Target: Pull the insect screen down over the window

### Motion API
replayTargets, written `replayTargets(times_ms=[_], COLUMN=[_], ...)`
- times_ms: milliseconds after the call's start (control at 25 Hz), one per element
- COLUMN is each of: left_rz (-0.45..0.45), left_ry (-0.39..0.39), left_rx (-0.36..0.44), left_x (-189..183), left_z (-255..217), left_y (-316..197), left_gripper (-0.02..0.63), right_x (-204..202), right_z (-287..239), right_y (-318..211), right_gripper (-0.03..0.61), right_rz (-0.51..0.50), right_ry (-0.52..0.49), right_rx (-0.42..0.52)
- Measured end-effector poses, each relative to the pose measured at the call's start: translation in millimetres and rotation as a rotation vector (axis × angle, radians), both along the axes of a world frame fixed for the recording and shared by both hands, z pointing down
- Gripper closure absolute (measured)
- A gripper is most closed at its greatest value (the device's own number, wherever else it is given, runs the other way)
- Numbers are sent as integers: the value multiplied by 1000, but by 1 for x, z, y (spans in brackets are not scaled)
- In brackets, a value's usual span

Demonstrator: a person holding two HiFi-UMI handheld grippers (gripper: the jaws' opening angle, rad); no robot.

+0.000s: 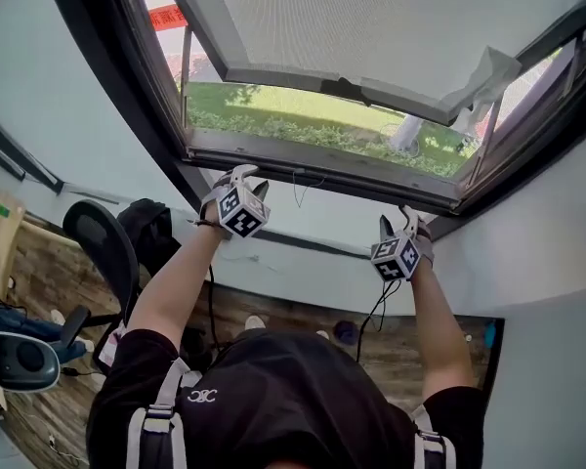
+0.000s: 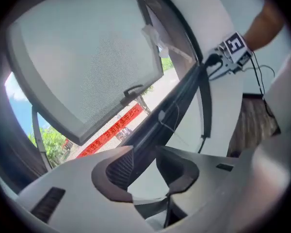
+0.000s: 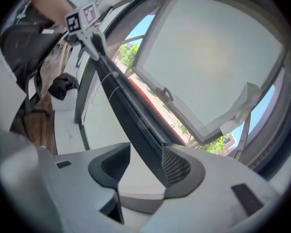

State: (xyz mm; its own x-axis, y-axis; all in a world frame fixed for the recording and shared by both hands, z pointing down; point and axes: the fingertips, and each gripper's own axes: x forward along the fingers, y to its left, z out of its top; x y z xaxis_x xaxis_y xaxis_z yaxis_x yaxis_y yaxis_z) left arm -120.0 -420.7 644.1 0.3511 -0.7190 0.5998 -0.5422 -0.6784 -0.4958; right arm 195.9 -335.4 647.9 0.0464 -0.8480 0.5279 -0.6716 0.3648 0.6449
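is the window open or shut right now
Open. The hinged panel is swung outward, its lower edge well clear of the bottom frame, with grass showing through the gap.

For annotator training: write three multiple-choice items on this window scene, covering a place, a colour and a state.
1. Where are the left gripper and right gripper? A in a sink; B up near the window's lower frame; C on a shelf.
2. The banner outside is: A blue; B red; C yellow.
3. The left gripper's jaws are: A shut on a cup; B shut on a cloth; C apart, empty.
Key: B, both sit just below the frame; B, a red strip shows outdoors; C, nothing sits between them.
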Motion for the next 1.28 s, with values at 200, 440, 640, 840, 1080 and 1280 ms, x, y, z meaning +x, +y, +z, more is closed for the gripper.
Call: replayTargets(times_ms=[200, 440, 640, 840, 1080, 1280], left_rz=[-91, -159, -166, -174, -156, -140], left_ry=[252, 556, 623, 718, 704, 709], left_rx=[53, 120, 229, 205, 133, 148], left_x=[13, 27, 19, 16, 27, 30], left_z=[-37, -103, -157, -169, -145, -156], left_y=[34, 77, 114, 150, 150, 146], left_gripper=[592, 612, 612, 612, 612, 612], right_x=[-44, -78, -97, -93, -93, -92], right_z=[-50, -114, -159, -169, -167, -170], right_y=[18, 41, 73, 98, 102, 98], right_gripper=[500, 572, 574, 574, 575, 575], right_rz=[70, 82, 62, 91, 78, 85], right_ry=[-370, -702, -814, -853, -870, -857], right_rx=[158, 310, 397, 424, 398, 416])
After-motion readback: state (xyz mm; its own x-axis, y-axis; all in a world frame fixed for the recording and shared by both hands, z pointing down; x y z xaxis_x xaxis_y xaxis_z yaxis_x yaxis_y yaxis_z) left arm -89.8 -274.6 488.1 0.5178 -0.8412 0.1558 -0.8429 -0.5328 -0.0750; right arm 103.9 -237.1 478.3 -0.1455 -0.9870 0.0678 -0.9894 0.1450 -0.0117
